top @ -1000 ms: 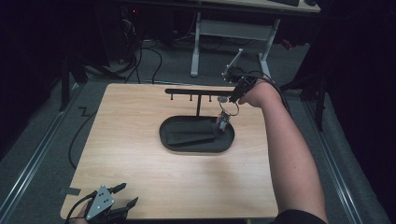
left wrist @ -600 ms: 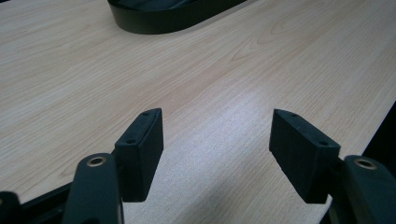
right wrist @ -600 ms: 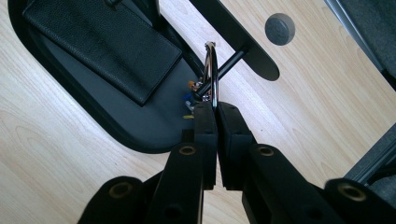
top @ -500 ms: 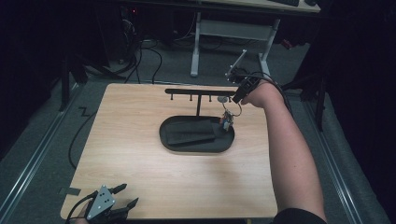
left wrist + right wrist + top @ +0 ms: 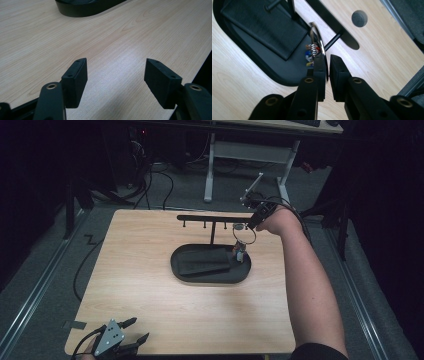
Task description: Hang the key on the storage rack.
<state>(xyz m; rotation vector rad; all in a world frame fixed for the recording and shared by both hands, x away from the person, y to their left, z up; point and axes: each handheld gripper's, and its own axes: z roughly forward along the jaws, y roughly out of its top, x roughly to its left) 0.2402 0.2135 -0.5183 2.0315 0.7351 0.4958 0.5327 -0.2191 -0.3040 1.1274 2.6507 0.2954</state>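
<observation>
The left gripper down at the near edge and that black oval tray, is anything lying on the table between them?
No. In the high view, bare wooden table lies between the left gripper and the black oval tray; the left gripper view agrees.

Pale wood grain with a smooth, faintly sheeny finish is shown by the light wooden counter [image 5: 140, 32]; the black oval tray [image 5: 210, 276] looks matt, the shiny metal key ring [image 5: 316, 37] polished.

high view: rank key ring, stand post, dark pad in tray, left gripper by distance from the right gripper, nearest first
1. Key ring: pinched in the right gripper, hanging just below it.
2. Stand post: to the ring's left, rising from the tray.
3. Dark pad: lower left, lying in the tray.
4. Left gripper: far off at the table's near left corner.
</observation>
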